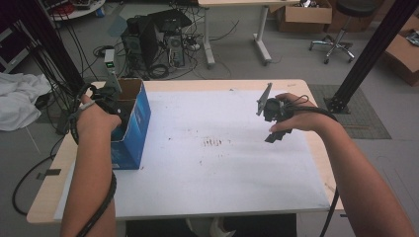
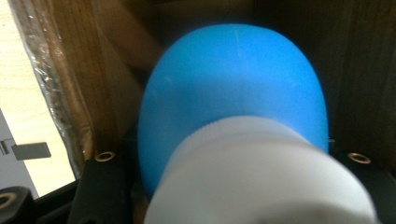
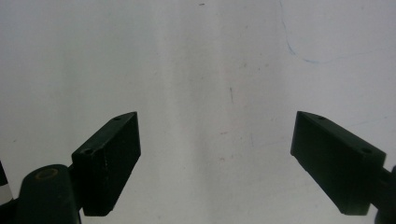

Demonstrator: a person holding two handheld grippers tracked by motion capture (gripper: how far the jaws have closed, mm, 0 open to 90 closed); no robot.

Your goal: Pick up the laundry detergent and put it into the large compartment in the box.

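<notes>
Left gripper (image 1: 112, 106) jaws clamped on a blue bottle (image 2: 233, 93) with white cap (image 2: 261, 177), sunk into the open blue box (image 1: 134, 123) at the worktop's (image 1: 222, 168) left edge; left forearm runs straight up from the near edge. Right gripper (image 3: 215, 158) jaws wide, empty, above the white sheet near the right edge, wrist bent inward.

The left gripper (image 1: 114, 101) fingers are hidden inside the blue box (image 1: 132, 129), behind a blurred white-capped blue object (image 2: 233, 107).
</notes>
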